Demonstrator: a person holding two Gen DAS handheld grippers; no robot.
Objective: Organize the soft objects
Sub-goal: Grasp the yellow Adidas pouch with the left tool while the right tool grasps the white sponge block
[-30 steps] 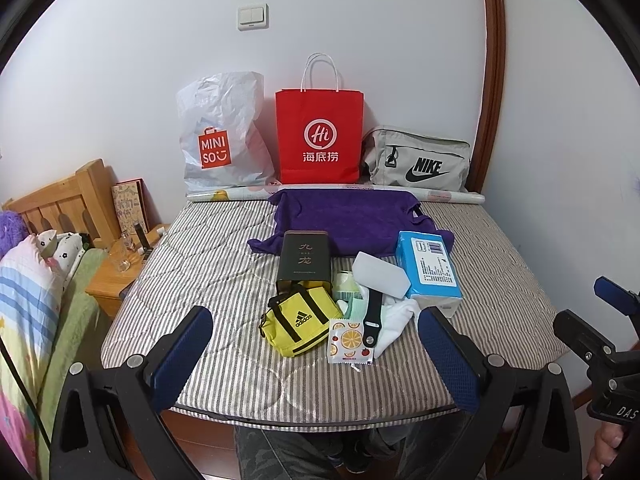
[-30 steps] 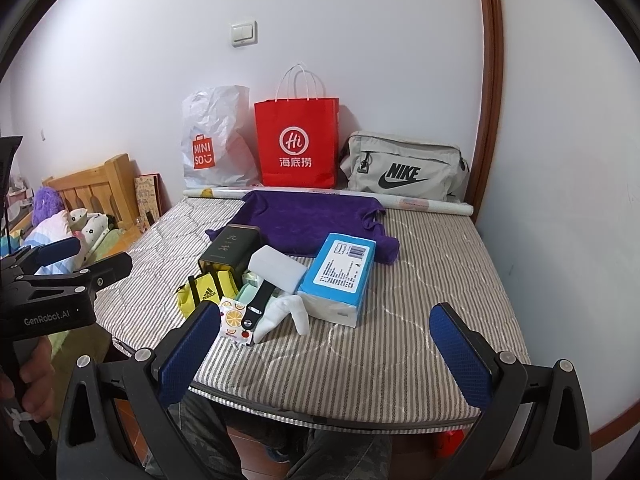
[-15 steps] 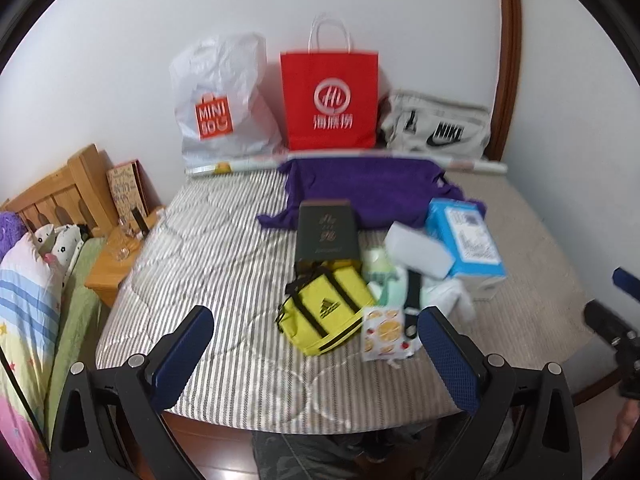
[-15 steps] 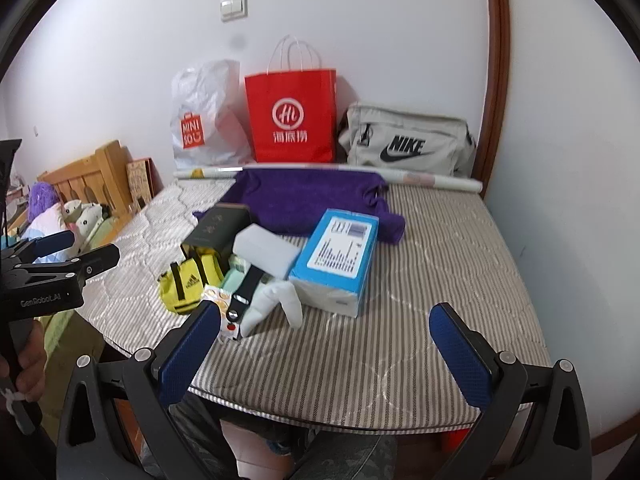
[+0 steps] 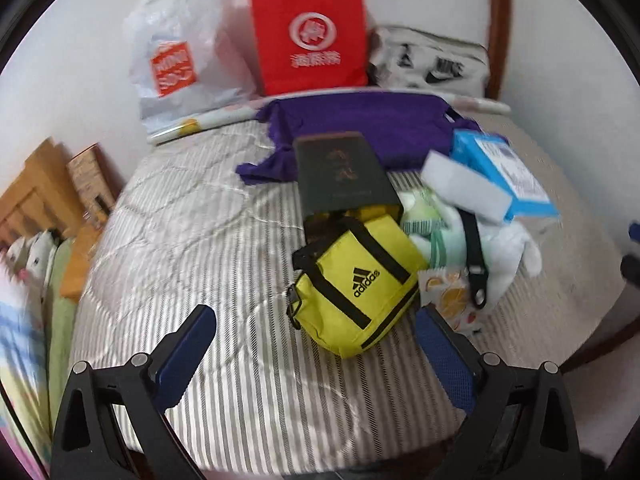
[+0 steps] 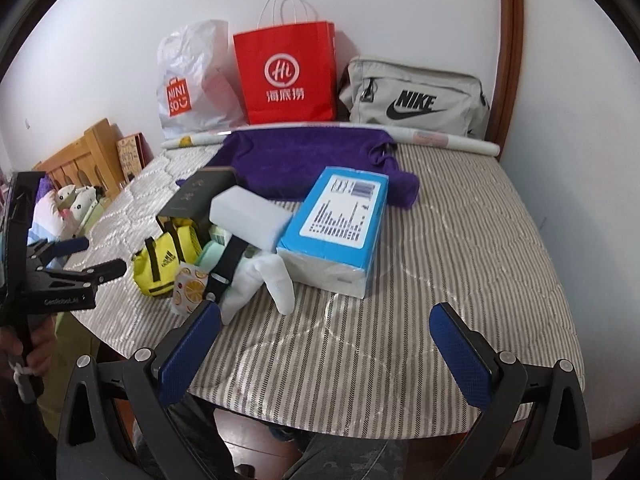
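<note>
A pile of items lies on the striped mattress (image 5: 192,264): a yellow Adidas bag (image 5: 356,276) (image 6: 166,258), a dark box (image 5: 344,174), a white sponge block (image 6: 250,216), a blue tissue pack (image 6: 340,220), white socks (image 6: 264,280), a black strap (image 6: 226,264), a fruit-print packet (image 5: 450,294) and a purple garment (image 6: 304,160). My left gripper (image 5: 316,344) is open, just in front of the yellow bag. My right gripper (image 6: 326,344) is open and empty over the mattress's front edge, near the socks.
A white Miniso bag (image 6: 192,80), a red paper bag (image 6: 286,76) and a grey Nike bag (image 6: 416,100) stand against the back wall. A rolled sheet (image 6: 452,140) lies before them. A wooden headboard (image 6: 80,156) and plush toys (image 6: 72,200) are at left.
My left gripper has moved forward and down toward the yellow bag, which now looms large. My right gripper has moved forward slightly toward the pile. Both stay open.
</note>
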